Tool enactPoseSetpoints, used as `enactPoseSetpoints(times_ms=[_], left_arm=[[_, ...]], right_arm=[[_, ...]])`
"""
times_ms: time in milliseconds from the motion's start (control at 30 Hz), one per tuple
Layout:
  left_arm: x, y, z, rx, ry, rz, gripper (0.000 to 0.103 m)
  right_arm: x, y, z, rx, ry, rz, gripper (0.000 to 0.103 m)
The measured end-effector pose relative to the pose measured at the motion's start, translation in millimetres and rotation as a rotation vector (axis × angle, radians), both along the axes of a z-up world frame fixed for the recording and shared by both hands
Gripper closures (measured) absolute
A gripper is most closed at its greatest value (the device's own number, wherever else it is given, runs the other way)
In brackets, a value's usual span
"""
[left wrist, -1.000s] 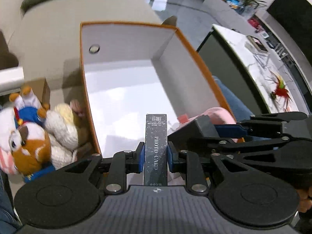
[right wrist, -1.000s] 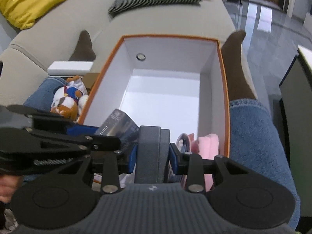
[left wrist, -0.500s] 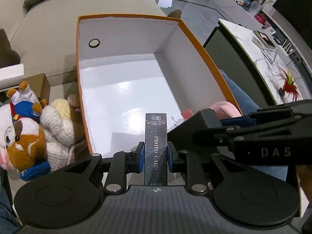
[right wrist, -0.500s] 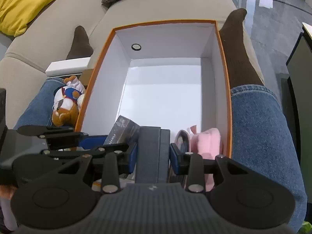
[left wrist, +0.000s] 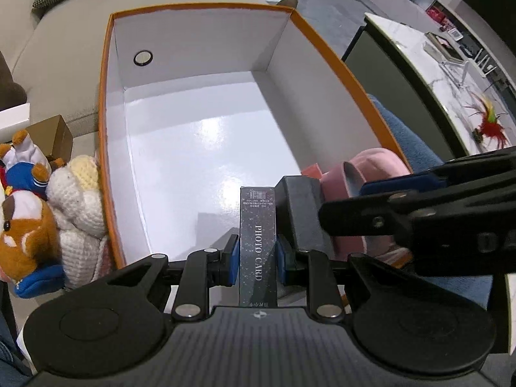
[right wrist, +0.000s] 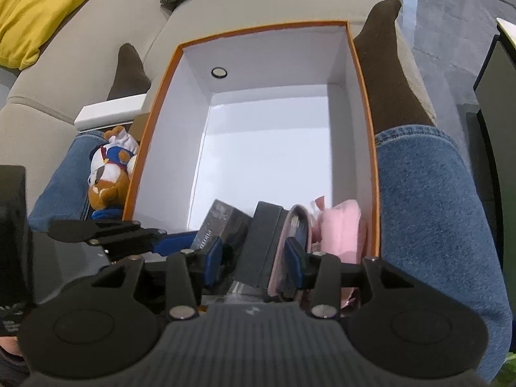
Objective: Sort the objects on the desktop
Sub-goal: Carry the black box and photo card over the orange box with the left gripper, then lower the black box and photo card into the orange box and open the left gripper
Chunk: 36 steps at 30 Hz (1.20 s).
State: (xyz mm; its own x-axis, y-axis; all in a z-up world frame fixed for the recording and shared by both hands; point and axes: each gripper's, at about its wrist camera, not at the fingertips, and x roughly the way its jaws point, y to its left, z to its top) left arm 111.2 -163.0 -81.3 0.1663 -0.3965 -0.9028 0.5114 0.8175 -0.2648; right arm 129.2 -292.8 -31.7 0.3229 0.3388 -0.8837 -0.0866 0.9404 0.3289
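Observation:
An orange box with a white inside (left wrist: 206,148) lies open on the person's lap; it also shows in the right wrist view (right wrist: 274,148). My left gripper (left wrist: 257,254) is shut on a dark "PHOTO CARD" box (left wrist: 257,242) at the near end of the orange box. My right gripper (right wrist: 254,258) has opened around a dark grey box (right wrist: 261,242) that leans in the near end, beside a pink pouch (right wrist: 338,229). The photo card box (right wrist: 222,222) shows left of the grey box there.
Plush toys (left wrist: 38,213) lie left of the orange box, against the person's jeans (right wrist: 429,213). A small brown carton (left wrist: 51,135) and a white box (right wrist: 109,114) sit behind them on the sofa. A marble-topped table (left wrist: 451,74) stands to the right.
Both grippers have lowered toward the near end of the orange box. The right jaws have spread apart and the grey box now leans free between them.

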Motion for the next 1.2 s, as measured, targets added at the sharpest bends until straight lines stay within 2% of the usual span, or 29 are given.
enactPoseSetpoints(times_ms=[267, 300, 533, 633, 667, 767, 1000, 1200], left_arm=[[4, -1, -12, -0.008, 0.055, 0.008, 0.075], [5, 1, -12, -0.068, 0.106, 0.015, 0.075], [7, 5, -6, -0.108, 0.135, -0.023, 0.074], [8, 7, -5, -0.123, 0.146, -0.039, 0.074], [8, 8, -5, -0.124, 0.152, -0.047, 0.074], [9, 8, -6, -0.122, 0.167, -0.069, 0.074], [7, -4, -9, -0.037, 0.177, -0.153, 0.074], [11, -5, -13, -0.036, 0.21, -0.172, 0.073]], right_arm=[[-3, -2, 1, -0.014, -0.02, -0.004, 0.056], [-3, -3, 0, -0.018, -0.022, -0.005, 0.056], [-2, -5, 3, -0.031, -0.044, 0.022, 0.057], [4, 0, 7, -0.077, -0.062, 0.08, 0.058], [6, 2, 8, -0.088, -0.062, 0.076, 0.06], [16, 10, 6, -0.134, -0.058, 0.167, 0.067], [42, 29, 0, -0.21, -0.053, 0.373, 0.068], [59, 38, 0, -0.268, -0.047, 0.464, 0.068]])
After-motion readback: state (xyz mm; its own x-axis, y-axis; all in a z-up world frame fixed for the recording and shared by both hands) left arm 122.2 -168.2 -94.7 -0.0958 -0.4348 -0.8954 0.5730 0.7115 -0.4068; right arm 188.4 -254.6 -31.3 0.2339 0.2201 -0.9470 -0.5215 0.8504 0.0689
